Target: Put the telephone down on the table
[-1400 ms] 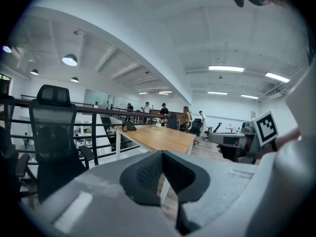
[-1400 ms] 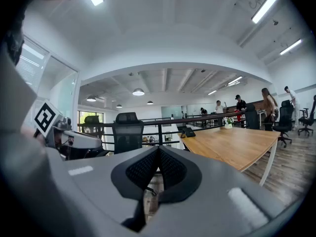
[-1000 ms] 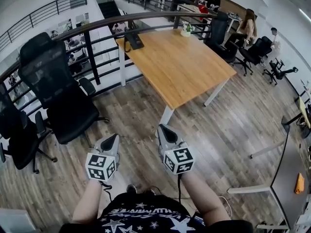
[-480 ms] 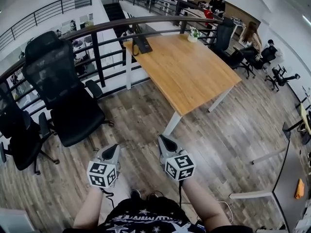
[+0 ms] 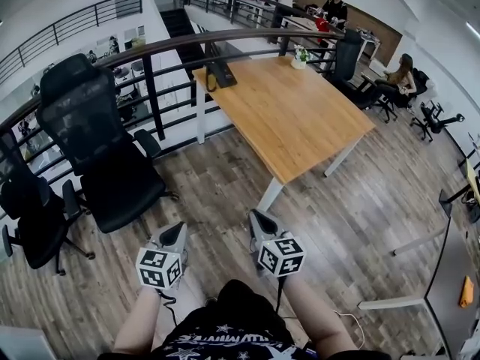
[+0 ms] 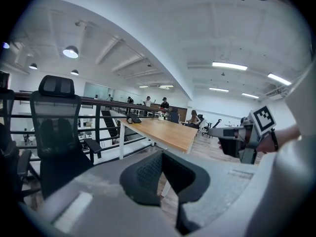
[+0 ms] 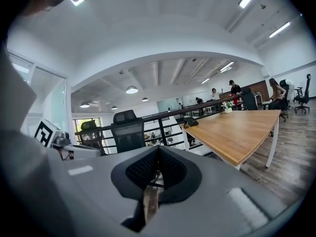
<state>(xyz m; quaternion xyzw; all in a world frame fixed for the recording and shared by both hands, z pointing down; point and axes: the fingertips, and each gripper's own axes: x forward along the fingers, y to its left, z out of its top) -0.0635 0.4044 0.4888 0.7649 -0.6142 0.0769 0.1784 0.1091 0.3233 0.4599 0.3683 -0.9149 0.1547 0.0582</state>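
Observation:
The telephone [image 5: 220, 72] is a black desk set on the far left corner of the wooden table [image 5: 296, 122], beside the railing; it also shows small in the left gripper view as the telephone [image 6: 133, 118] and in the right gripper view as the telephone [image 7: 190, 122]. My left gripper [image 5: 174, 233] and right gripper [image 5: 259, 220] are held side by side over the wood floor, well short of the table. Both are shut with nothing between the jaws, as the left gripper [image 6: 162, 155] and right gripper [image 7: 158, 151] show in their own views.
A tall black office chair [image 5: 101, 152] stands left of my path, with a second chair [image 5: 30, 216] further left. A dark railing [image 5: 154, 47] runs behind the table. A small potted plant [image 5: 300, 54] sits at the table's far edge. People and chairs [image 5: 390, 81] are beyond.
The table and the black chairs have come nearer and lower in the head view. Both grippers stay shut and side by side, a little lower in the picture.

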